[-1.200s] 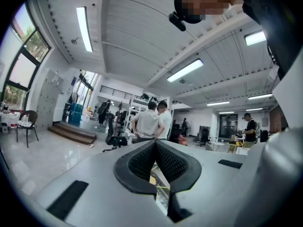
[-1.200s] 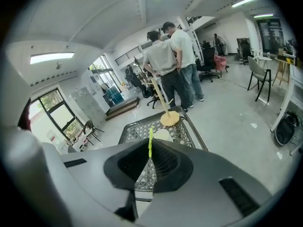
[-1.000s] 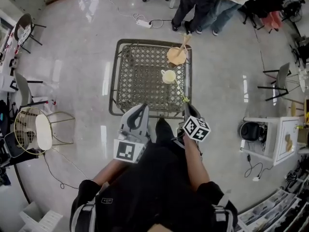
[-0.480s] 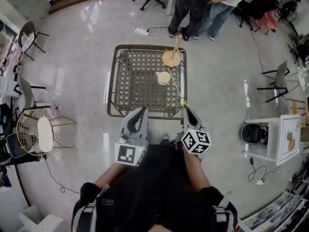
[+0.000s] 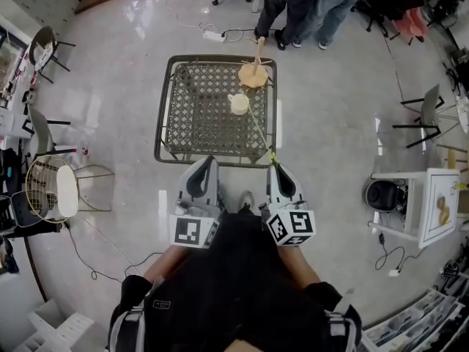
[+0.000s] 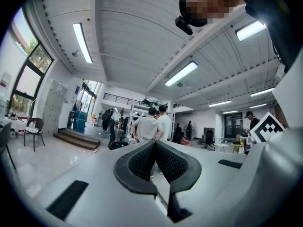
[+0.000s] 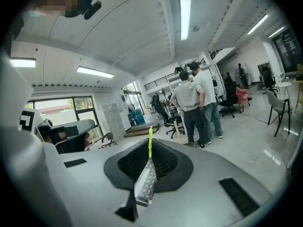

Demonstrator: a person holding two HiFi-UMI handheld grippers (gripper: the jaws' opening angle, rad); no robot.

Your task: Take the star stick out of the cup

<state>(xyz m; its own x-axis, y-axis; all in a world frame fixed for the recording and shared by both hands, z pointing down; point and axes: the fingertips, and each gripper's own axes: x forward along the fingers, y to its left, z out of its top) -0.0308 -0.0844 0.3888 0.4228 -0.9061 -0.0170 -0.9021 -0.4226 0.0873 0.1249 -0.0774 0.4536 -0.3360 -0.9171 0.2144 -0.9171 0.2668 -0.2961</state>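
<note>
You raised your right gripper [image 5: 276, 169] and drew it nearer, pinching the star stick [image 5: 258, 128]; it looked nearly clear of the cup [image 5: 239, 104].

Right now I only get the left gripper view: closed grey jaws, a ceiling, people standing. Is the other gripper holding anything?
Observer: Yes. The right gripper is shut on a thin yellow-green stick, with a silver glittery piece between its pads.
Operator: Is it out of the cup yet?
Observer: The head view shows the stick slanting from that gripper to the rim of a small cream cup on a dark metal lattice table. I cannot tell whether its end is clear.
</note>
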